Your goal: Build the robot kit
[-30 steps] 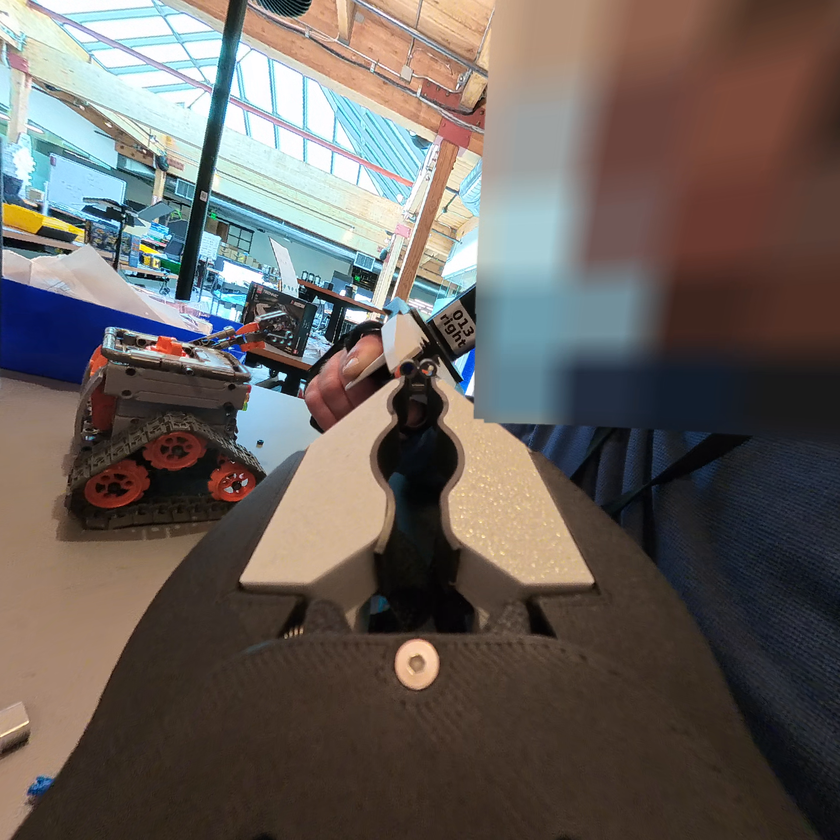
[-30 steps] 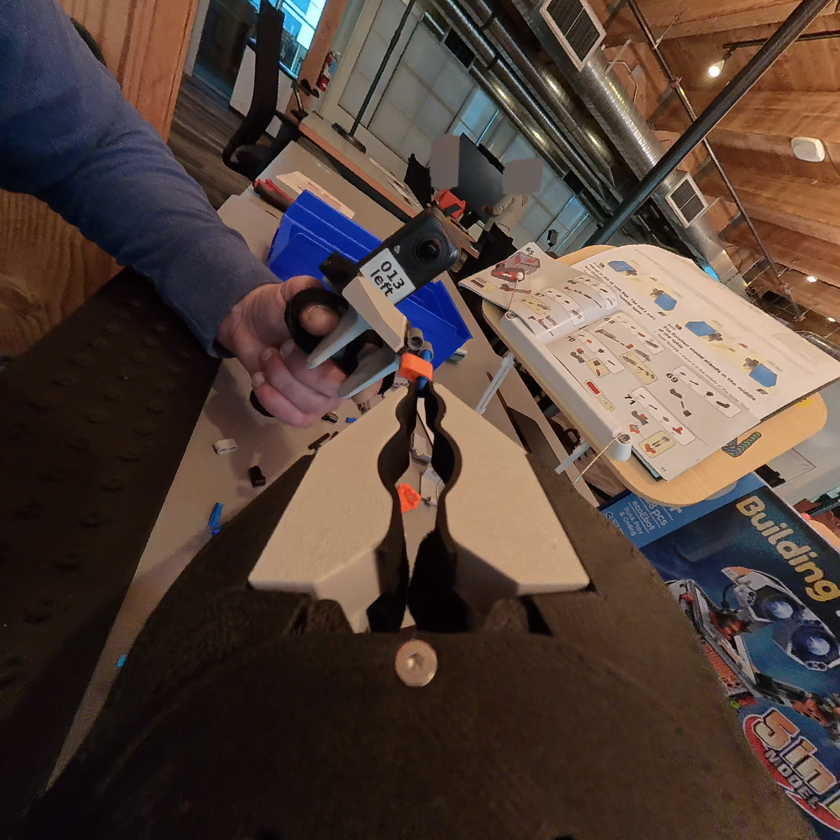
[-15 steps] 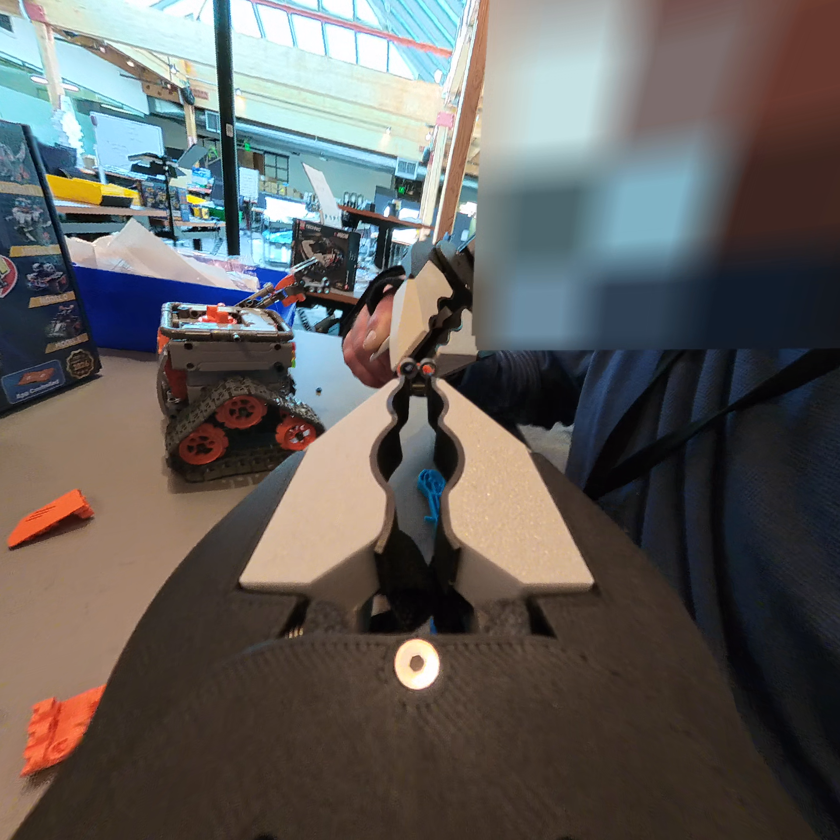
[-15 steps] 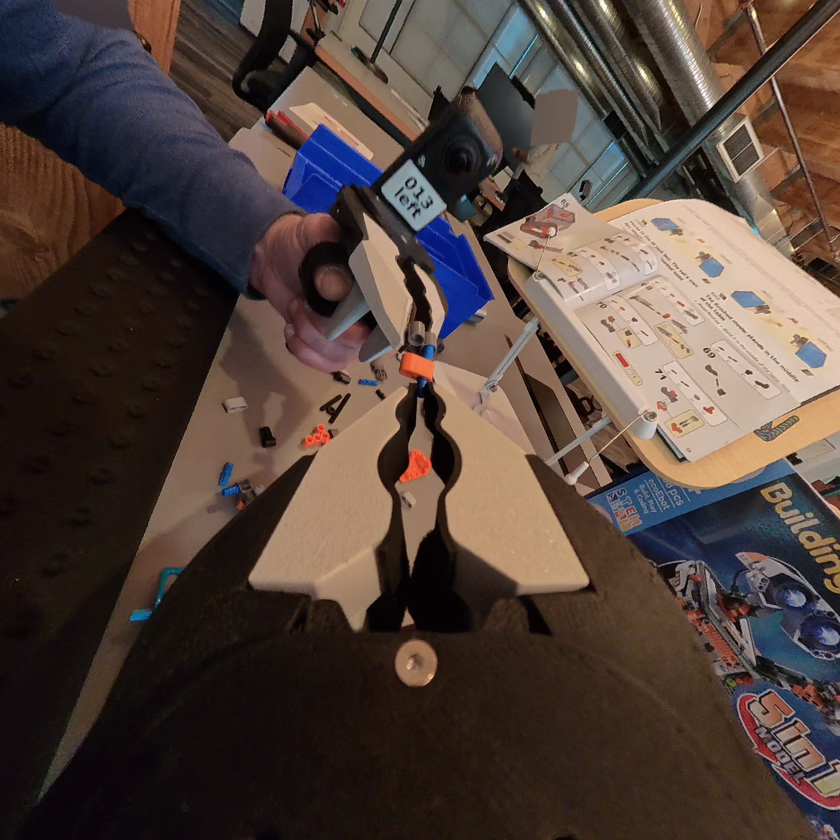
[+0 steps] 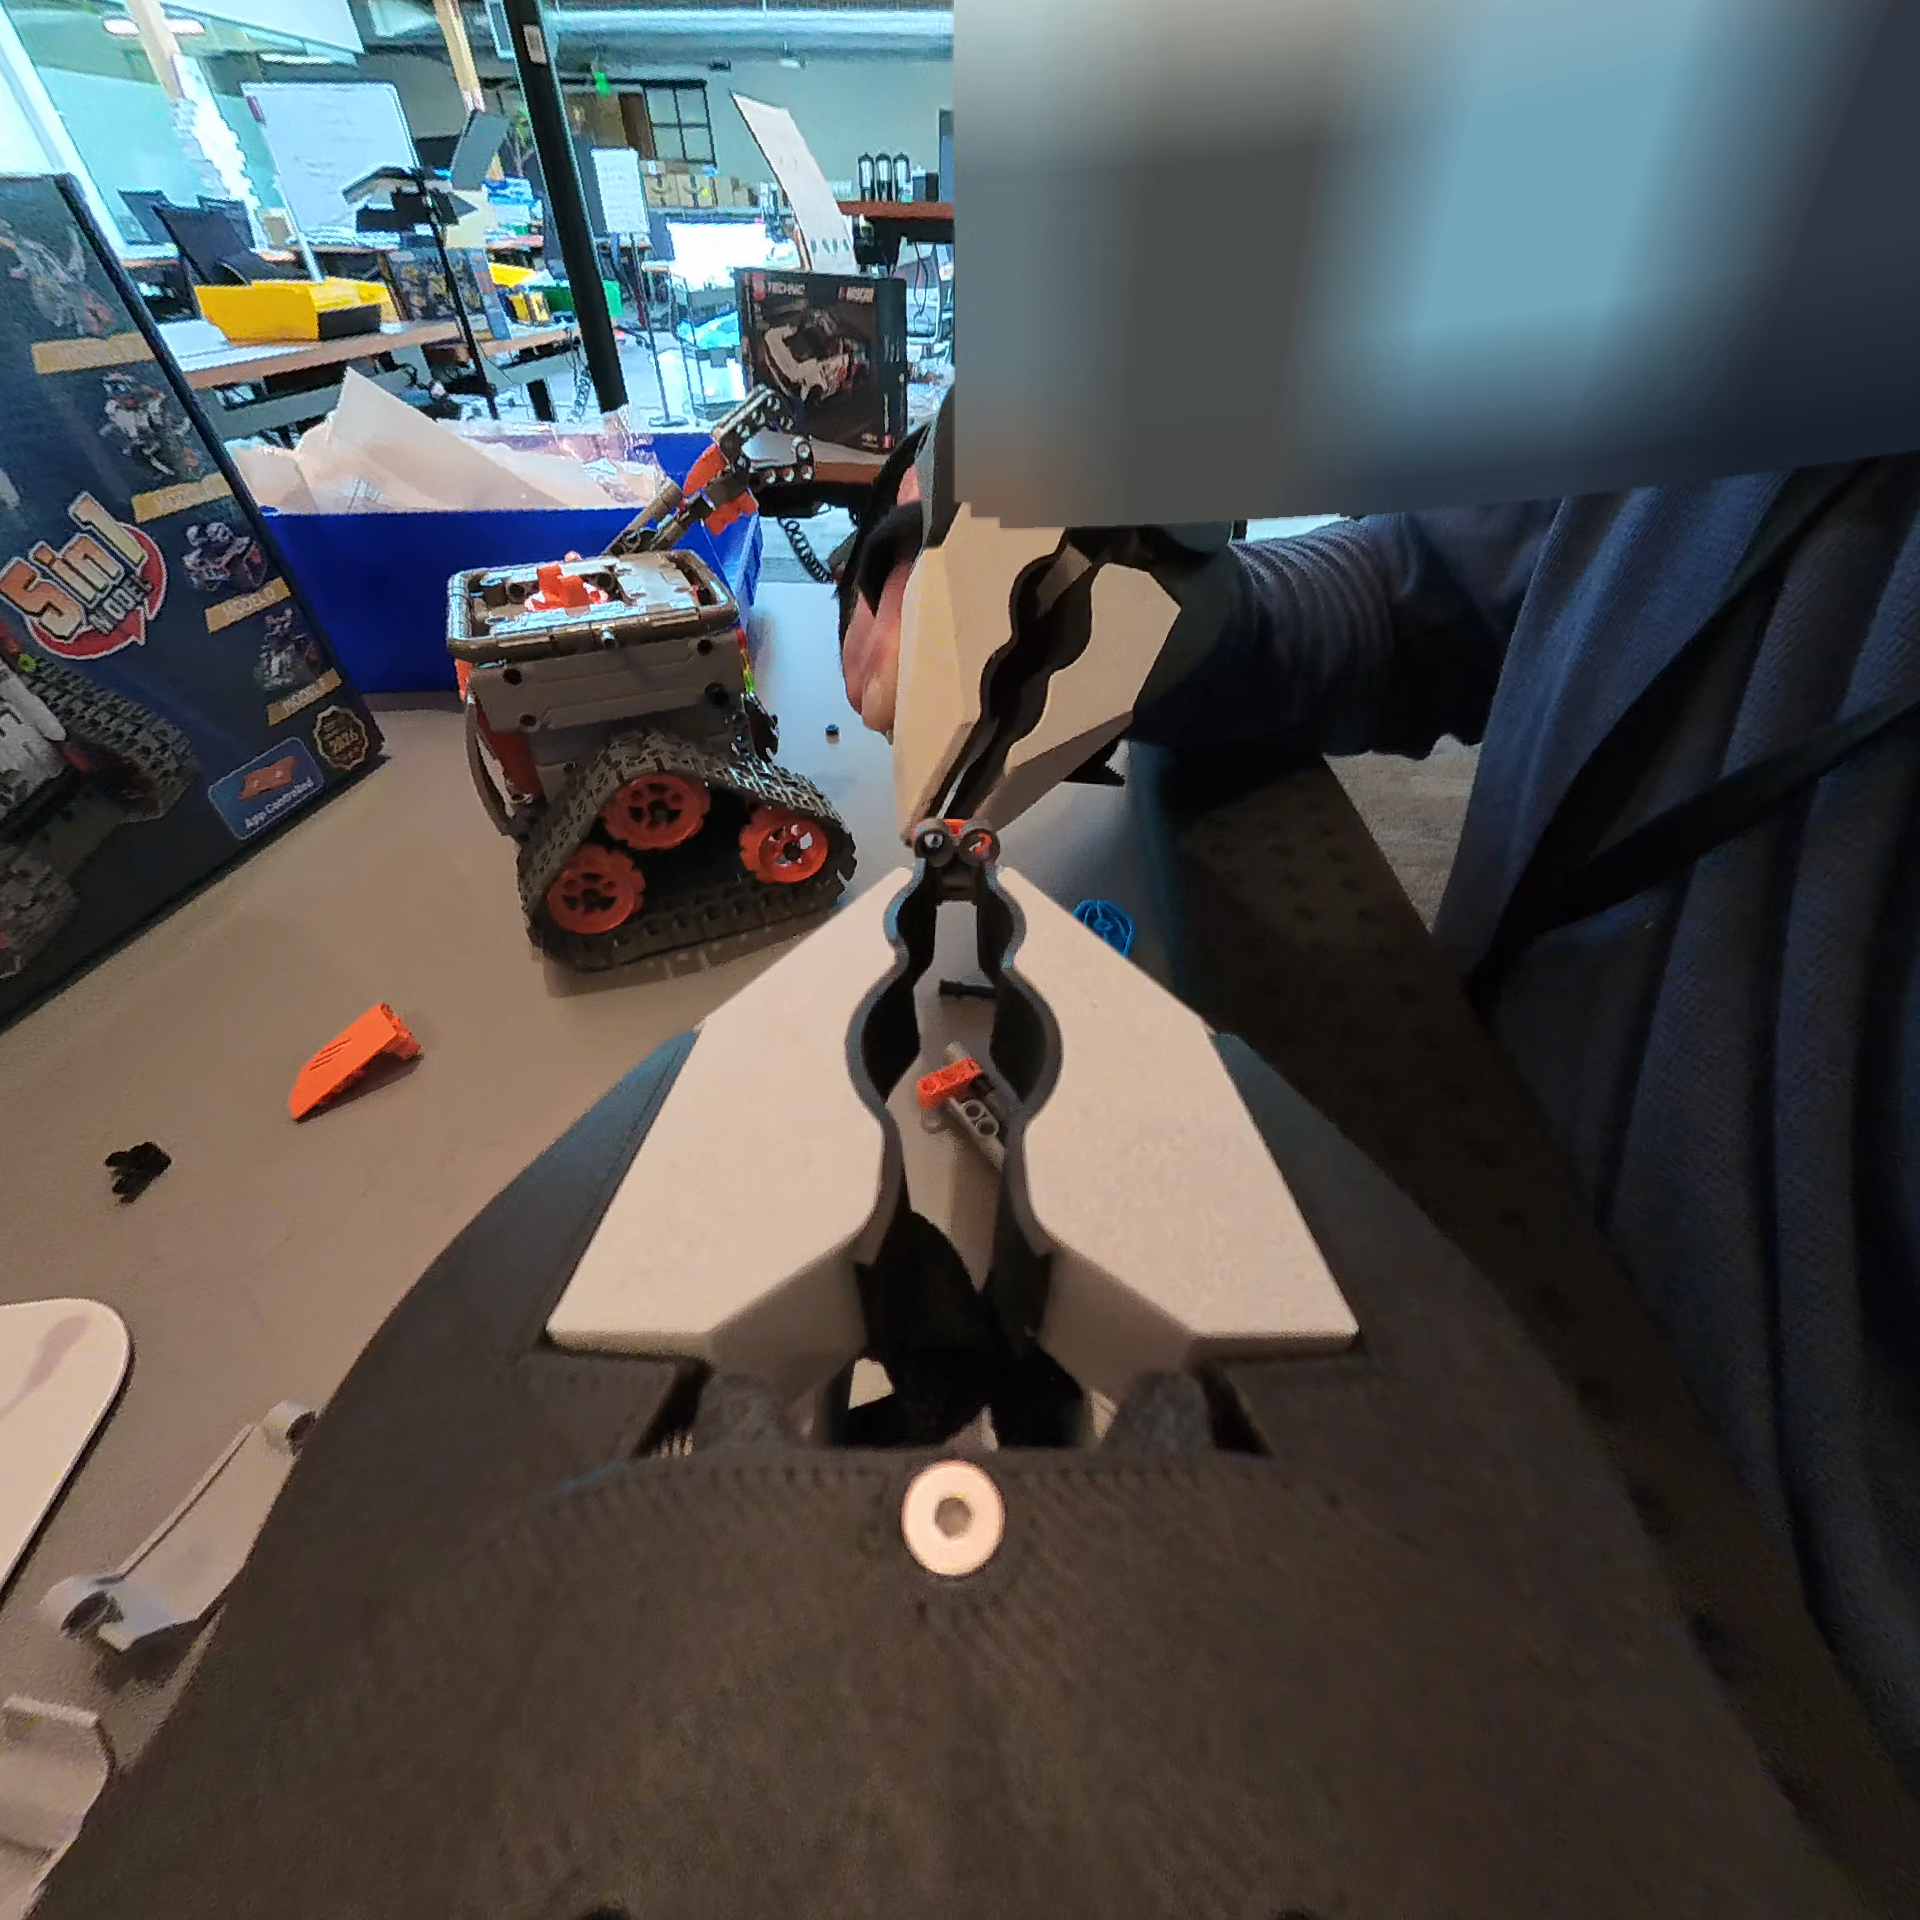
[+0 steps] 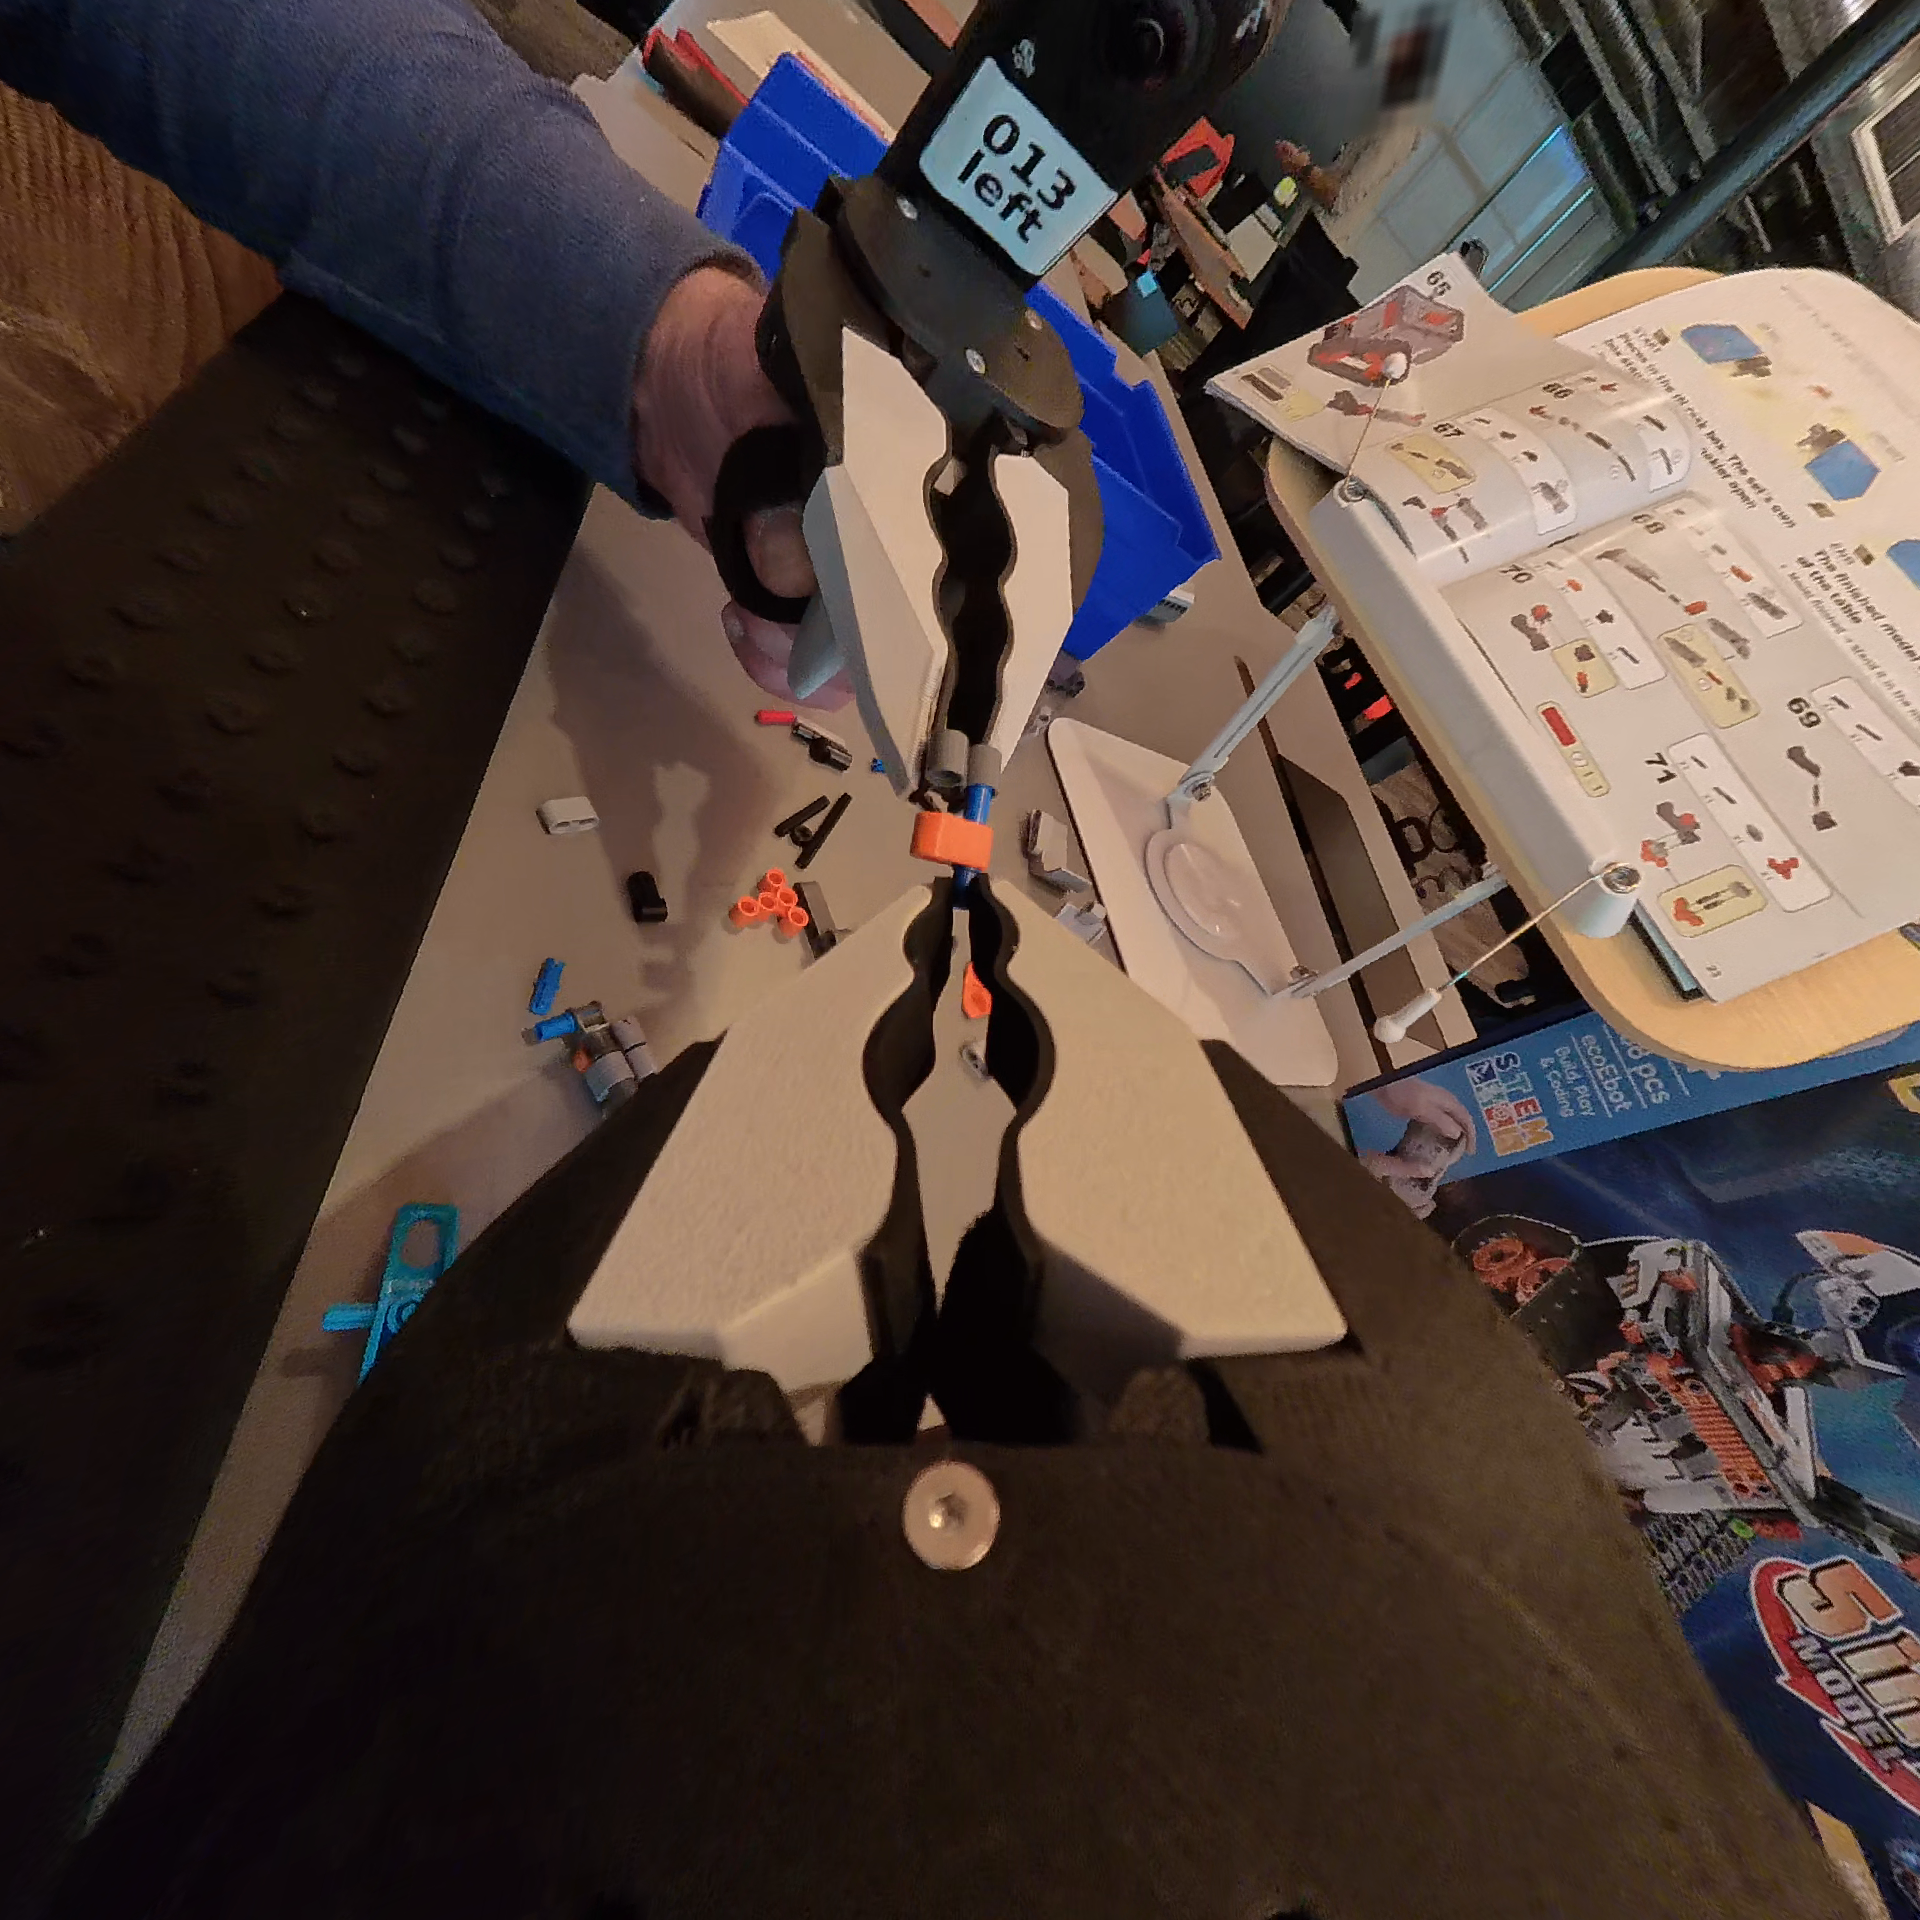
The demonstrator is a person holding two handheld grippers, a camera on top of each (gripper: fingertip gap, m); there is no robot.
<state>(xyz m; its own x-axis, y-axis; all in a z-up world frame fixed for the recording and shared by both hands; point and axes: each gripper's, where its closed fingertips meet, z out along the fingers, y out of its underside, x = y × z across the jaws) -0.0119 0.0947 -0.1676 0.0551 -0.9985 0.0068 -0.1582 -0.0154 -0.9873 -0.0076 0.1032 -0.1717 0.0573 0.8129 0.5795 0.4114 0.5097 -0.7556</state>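
Observation:
My two grippers meet tip to tip above the grey table (image 5: 260, 987). My right gripper (image 6: 961, 899) is shut on a short blue pin (image 6: 975, 805) that passes through a small orange connector (image 6: 948, 837). My left gripper (image 6: 951, 764) comes down from above in the right wrist view and is shut on the small grey bushes (image 6: 954, 767) at the pin's far end. In the left wrist view my left gripper (image 5: 951, 871) pinches the end of this small assembly (image 5: 954, 837), and the right gripper (image 5: 940, 816) reaches down to it, held by a hand (image 5: 868, 644).
A tracked model vehicle (image 5: 644, 748) with orange wheels stands left of the grippers, before a blue bin (image 5: 416, 582) and a printed box (image 5: 135, 582). Loose parts (image 6: 769, 899) lie on the table. An open instruction booklet (image 6: 1610, 582) on a stand and a white tray (image 6: 1174, 883) are to the right. The grippers are tip to tip, or close to it. About 15 cm separates my right fingertips from the tracked model vehicle (image 5: 644, 748).
Both grippers have tilted downwards towards the table while staying tip to tip on the small assembly. More of the table and its loose parts now shows.

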